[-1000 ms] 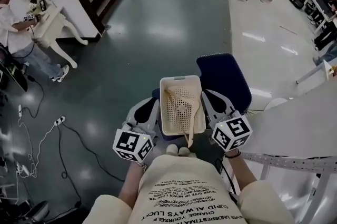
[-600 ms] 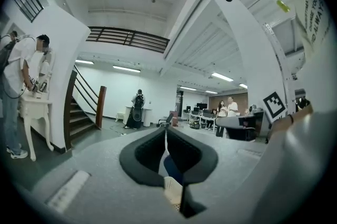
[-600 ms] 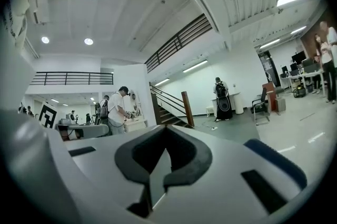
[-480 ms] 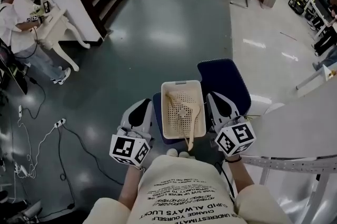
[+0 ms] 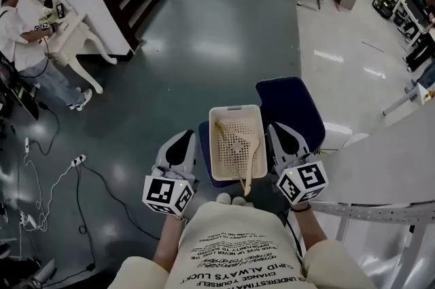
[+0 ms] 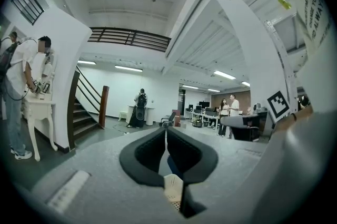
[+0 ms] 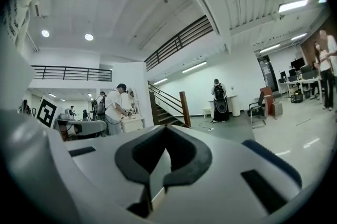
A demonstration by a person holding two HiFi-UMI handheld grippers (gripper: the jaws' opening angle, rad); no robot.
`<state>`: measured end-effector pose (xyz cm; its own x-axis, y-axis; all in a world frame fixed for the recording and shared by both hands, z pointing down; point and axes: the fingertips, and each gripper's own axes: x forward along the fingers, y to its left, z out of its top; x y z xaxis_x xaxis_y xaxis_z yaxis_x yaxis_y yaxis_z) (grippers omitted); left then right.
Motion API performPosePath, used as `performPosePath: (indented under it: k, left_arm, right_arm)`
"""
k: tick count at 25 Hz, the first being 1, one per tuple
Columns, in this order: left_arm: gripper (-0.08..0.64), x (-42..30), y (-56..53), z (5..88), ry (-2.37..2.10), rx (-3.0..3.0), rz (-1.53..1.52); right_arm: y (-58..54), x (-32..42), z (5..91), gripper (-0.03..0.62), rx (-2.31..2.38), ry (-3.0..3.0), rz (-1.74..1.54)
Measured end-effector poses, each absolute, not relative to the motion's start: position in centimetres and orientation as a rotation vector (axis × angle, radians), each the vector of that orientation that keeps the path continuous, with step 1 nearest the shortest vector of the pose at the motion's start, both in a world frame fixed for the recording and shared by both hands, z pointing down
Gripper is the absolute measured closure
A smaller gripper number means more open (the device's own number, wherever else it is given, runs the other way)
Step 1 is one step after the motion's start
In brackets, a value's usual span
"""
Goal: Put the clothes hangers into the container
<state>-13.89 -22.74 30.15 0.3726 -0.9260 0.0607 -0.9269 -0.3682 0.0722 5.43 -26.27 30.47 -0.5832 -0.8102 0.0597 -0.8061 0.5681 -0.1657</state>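
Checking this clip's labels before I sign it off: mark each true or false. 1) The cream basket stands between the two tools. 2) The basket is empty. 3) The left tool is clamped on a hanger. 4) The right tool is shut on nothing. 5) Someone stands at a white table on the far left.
1) True: the basket stands on a dark blue seat with a tool on either side.
2) False: a cream hanger lies in it, one end poking over the near rim.
3) False: the left tool has its jaws together on nothing.
4) True: the right tool is shut and empty.
5) True: a person is at the white table.
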Motion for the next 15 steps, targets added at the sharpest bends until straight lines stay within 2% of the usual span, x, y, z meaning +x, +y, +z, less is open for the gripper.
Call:
performPosePath:
  k: [15]
  left_arm:
    - [0.532, -14.33, -22.37, 30.12, -1.737, 2.507, 0.033]
  right_arm:
    - [-26.03, 5.91, 30.84, 0.591, -1.443, 2.749, -0.296]
